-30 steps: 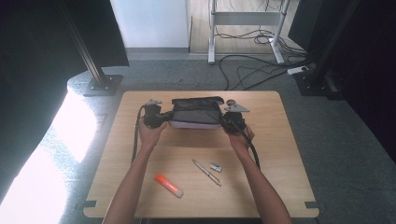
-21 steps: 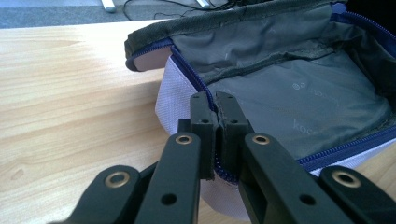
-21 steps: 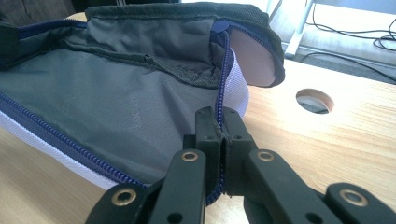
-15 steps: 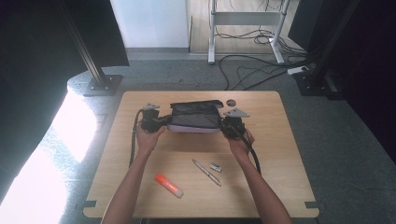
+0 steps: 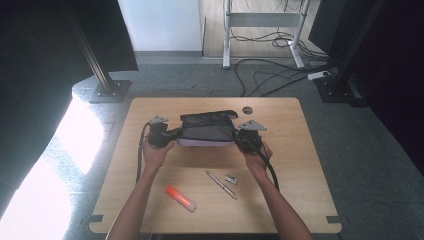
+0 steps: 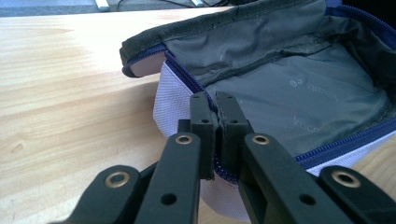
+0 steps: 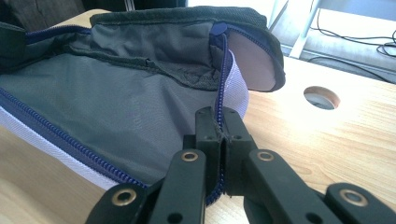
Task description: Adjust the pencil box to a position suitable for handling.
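Observation:
An open pouch (image 5: 207, 129) with a grey lining, a pale lilac outside and a blue zipper lies at the middle of the wooden table (image 5: 300, 165). My left gripper (image 5: 176, 134) is shut on the pouch's left end. In the left gripper view the jaws (image 6: 215, 100) pinch the zipper rim of the pouch (image 6: 289, 93). My right gripper (image 5: 239, 137) is shut on the right end. In the right gripper view its jaws (image 7: 218, 114) clamp the blue zipper edge of the pouch (image 7: 93, 98). The lid flap folds back on the far side.
Nearer the person lie an orange marker (image 5: 180, 198), a silver pen (image 5: 220, 184) and a small dark-and-silver item (image 5: 230, 178). A round hole (image 5: 247, 109) (image 7: 321, 97) is cut in the table behind the pouch's right end. Cables and stand legs are on the floor beyond.
Both grippers have drawn the pouch a little toward the person across the table. The grips on its two ends stay the same.

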Tool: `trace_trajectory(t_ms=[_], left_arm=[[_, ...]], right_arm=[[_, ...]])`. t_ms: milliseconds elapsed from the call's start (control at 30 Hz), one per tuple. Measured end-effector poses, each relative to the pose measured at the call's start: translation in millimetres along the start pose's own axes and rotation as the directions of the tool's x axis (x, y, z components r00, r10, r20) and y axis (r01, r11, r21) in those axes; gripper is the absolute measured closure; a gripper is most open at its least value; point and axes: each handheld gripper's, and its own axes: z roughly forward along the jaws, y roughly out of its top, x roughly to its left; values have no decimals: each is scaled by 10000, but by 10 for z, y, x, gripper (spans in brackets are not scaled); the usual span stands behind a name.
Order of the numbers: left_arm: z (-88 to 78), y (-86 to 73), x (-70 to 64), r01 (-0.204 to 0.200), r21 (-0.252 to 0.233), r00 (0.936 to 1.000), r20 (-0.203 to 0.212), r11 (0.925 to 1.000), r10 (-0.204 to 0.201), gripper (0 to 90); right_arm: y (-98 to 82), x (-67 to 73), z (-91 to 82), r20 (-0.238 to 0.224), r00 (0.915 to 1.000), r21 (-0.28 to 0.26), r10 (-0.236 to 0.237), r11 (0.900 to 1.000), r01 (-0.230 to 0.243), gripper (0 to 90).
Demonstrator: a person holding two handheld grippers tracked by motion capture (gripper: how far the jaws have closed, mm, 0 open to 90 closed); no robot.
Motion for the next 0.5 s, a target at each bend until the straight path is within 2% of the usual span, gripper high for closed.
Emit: trace_trajectory(t_ms=[233, 500], left_arm=[[-24, -42, -25, -80, 44, 10000, 60, 10000, 80, 877], [53, -171, -47, -93, 337, 9998, 167, 9994, 87, 876]], right_arm=[[-38, 23, -41, -49, 10000, -28, -10, 10000, 10, 868], [-172, 9, -38, -90, 9999, 227, 117, 9997, -115, 867]])
